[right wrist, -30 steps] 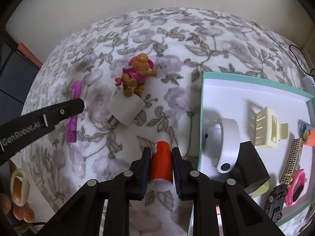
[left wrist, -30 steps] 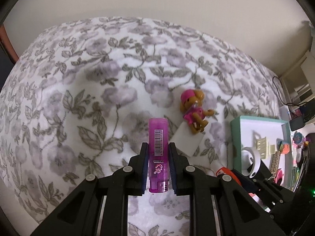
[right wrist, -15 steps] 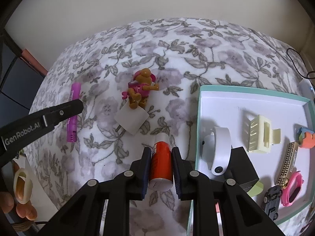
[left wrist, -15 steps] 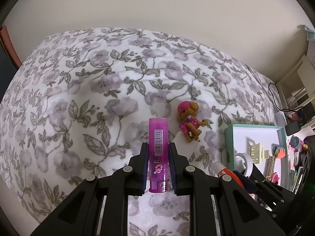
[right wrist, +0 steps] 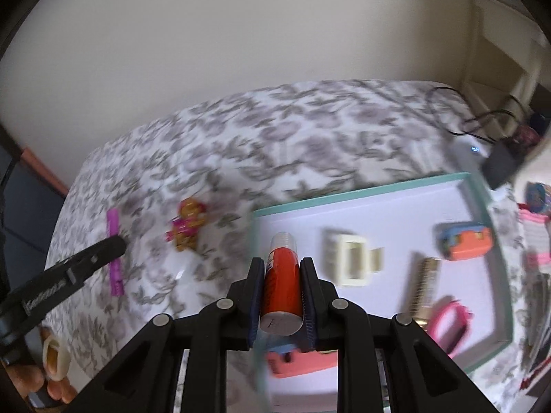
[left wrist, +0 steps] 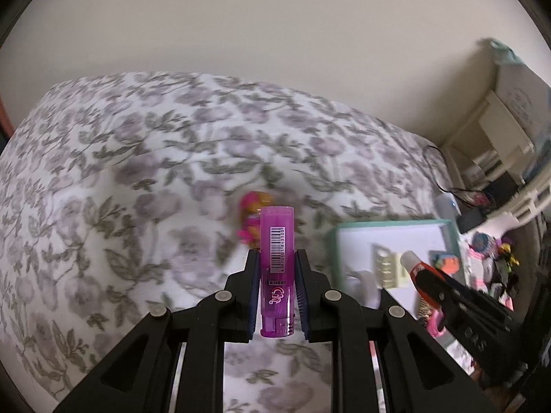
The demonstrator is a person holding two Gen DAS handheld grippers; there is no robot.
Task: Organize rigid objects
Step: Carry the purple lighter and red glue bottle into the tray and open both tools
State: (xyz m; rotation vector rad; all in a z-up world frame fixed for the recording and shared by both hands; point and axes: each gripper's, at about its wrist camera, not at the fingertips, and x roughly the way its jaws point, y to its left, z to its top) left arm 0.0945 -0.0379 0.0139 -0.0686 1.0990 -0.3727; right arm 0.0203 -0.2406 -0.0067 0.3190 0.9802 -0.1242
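A: What is proving hard to make out?

B: Both views are blurring. Beyond the left gripper [left wrist: 277, 292], a small pink and orange toy figure [left wrist: 253, 220] is lying smeared on the floral bed cover [left wrist: 120, 172], partly hidden behind the held item. In the right wrist view the near corner of the teal-rimmed tray [right wrist: 378, 191] is disappearing under the right gripper [right wrist: 281, 292].

A: Gripper states and orientation?

B: The left gripper is clamping a purple lighter [left wrist: 277, 275], translucent plastic with a barcode label; its long axis is running along the fingers, metal end toward the camera. The right gripper is clenching an orange glue tube [right wrist: 280, 292], cylindrical, clear cap pointing away from the camera, over the tray's left edge.

A: Tray contents?

B: Ahead and right of that gripper, a cream claw clip [right wrist: 351, 261], a gold comb-like piece [right wrist: 422, 285] and a pink ring-shaped item [right wrist: 447, 323] are lying on the white floor.
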